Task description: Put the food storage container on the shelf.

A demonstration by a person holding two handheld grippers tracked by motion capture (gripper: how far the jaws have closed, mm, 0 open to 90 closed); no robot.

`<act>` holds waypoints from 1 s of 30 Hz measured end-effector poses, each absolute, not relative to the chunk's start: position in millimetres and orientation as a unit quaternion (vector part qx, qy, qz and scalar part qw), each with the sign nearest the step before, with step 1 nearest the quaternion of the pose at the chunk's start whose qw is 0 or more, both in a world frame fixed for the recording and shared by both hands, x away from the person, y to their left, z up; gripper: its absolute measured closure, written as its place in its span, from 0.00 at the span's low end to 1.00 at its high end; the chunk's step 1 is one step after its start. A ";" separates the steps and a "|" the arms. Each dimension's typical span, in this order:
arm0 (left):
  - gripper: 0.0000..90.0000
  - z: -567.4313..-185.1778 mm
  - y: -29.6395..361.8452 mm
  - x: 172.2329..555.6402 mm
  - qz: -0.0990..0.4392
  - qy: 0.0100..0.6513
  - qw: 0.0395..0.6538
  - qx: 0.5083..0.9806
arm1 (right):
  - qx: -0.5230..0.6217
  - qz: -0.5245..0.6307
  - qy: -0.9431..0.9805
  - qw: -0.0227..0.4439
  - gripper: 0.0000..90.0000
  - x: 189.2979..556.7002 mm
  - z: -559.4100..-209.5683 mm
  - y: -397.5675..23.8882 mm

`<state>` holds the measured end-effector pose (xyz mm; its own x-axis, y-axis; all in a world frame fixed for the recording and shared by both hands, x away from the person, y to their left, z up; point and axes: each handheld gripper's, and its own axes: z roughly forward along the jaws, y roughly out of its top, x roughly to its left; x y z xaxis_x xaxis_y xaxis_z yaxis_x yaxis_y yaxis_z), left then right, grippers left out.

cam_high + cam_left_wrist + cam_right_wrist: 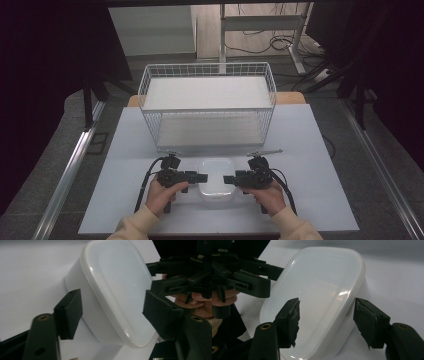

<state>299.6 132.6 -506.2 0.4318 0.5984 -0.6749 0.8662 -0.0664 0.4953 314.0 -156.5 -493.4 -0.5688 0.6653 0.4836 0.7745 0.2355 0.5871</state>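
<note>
A white plastic container with a translucent lid (pixel 216 181) sits on the pale table near the front edge. My left gripper (pixel 202 177) points at its left side and my right gripper (pixel 228 179) at its right side, each held in a hand. In the left gripper view the container (pixel 115 282) lies between the wide-apart jaws of the left gripper (pixel 113 313), one jaw by the wall and one over the lid. In the right gripper view the right gripper (pixel 329 321) likewise straddles the container (pixel 319 287). Both are open and neither visibly presses on the box.
A white wire rack (pixel 207 102) with two shelves stands at the back of the table (pixel 310 150), its open side facing me. Each gripper view shows the other gripper farther off: the right gripper (pixel 175 277) and the left gripper (pixel 244 277). Bare table lies on both sides.
</note>
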 end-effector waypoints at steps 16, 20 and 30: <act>0.65 -502.4 133.3 292.3 -0.123 0.521 0.454 0.712 | -0.486 -0.431 -0.756 0.080 0.69 306.9 -489.2 -169.1; 0.71 -497.9 134.8 284.4 -0.110 0.517 0.461 0.713 | -0.488 -0.440 -0.750 0.078 0.74 299.6 -486.8 -171.8; 0.79 -497.5 140.7 279.6 -0.121 0.513 0.476 0.704 | -0.482 -0.448 -0.749 0.075 0.78 290.3 -483.3 -174.4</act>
